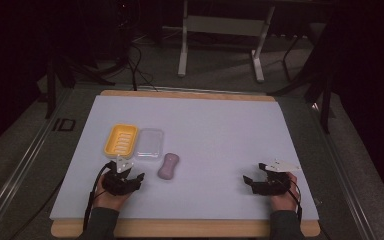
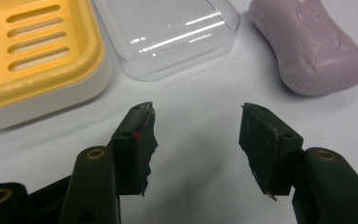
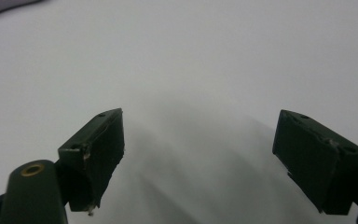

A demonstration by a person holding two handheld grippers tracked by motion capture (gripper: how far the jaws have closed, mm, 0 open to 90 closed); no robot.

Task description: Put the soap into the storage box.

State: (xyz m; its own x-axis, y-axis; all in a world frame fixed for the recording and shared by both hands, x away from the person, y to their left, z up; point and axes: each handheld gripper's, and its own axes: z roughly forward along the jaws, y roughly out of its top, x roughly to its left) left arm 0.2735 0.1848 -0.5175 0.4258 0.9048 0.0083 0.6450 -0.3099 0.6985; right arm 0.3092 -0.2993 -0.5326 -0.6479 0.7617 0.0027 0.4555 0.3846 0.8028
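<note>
My left gripper [image 1: 125, 176] rests near the mat's front-left corner, jaws spread and empty, aimed at the things just ahead, so I judge it is poised to reach for one. The soap bar [image 2: 307, 44] lies flat just right of it, long axis running front to back, tilted slightly rightward. The clear lid [image 2: 168, 35] and yellow dish [image 2: 37, 56] sit side by side behind. My right gripper [image 1: 261, 181] waits released near the front-right corner, over bare mat [image 1: 215, 130].

A dim lab or test room, not a home.

I work at a wooden table [image 1: 180, 229] under a pale mat [image 1: 205, 140], on grey carpet, with cables [image 1: 139, 62] trailing past a bare metal desk frame [image 1: 220, 37] in the dark behind.
</note>
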